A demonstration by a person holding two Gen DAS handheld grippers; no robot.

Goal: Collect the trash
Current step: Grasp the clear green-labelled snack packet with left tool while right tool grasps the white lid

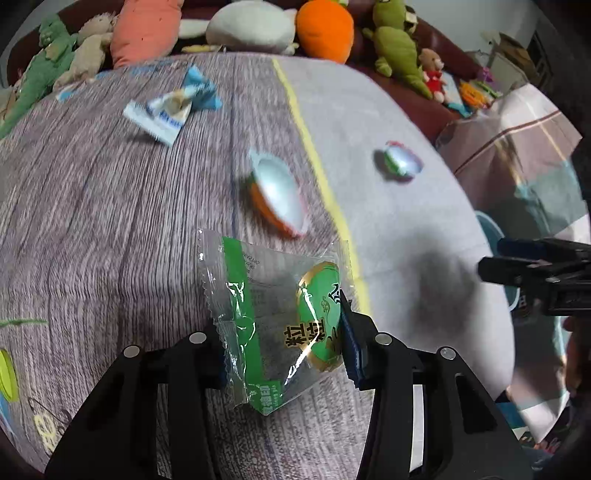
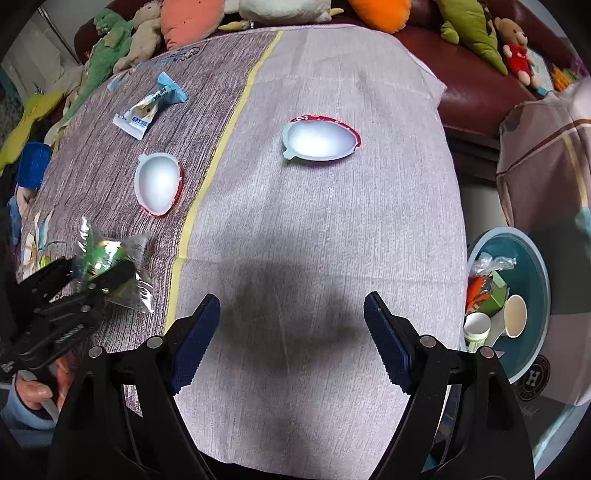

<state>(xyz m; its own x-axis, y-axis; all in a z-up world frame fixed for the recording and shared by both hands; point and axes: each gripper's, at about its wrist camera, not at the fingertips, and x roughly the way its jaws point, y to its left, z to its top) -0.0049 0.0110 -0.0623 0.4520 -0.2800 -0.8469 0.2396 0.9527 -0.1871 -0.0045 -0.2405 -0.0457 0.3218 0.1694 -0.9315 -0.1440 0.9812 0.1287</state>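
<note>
My left gripper point(image 1: 284, 332) is shut on a clear and green snack wrapper point(image 1: 273, 317), held just above the tablecloth; both show at the left of the right wrist view, gripper point(image 2: 99, 273) and wrapper point(image 2: 110, 269). My right gripper point(image 2: 291, 317) is open and empty over the bare pale cloth; its tips show in the left wrist view point(image 1: 491, 258). Two egg-shaped plastic shells lie on the table: one left point(image 2: 159, 182) point(image 1: 279, 192), one further right point(image 2: 319, 139) point(image 1: 400, 161). A blue and white wrapper point(image 2: 147, 107) point(image 1: 173, 107) lies at the far left.
A teal bin point(image 2: 532, 280) with cups and wrappers stands below the table's right edge. Plush toys point(image 2: 373, 11) line the sofa behind the table. The tablecloth point(image 2: 314, 229) has a yellow stripe between its brown and pale halves. A covered chair point(image 2: 543, 155) stands right.
</note>
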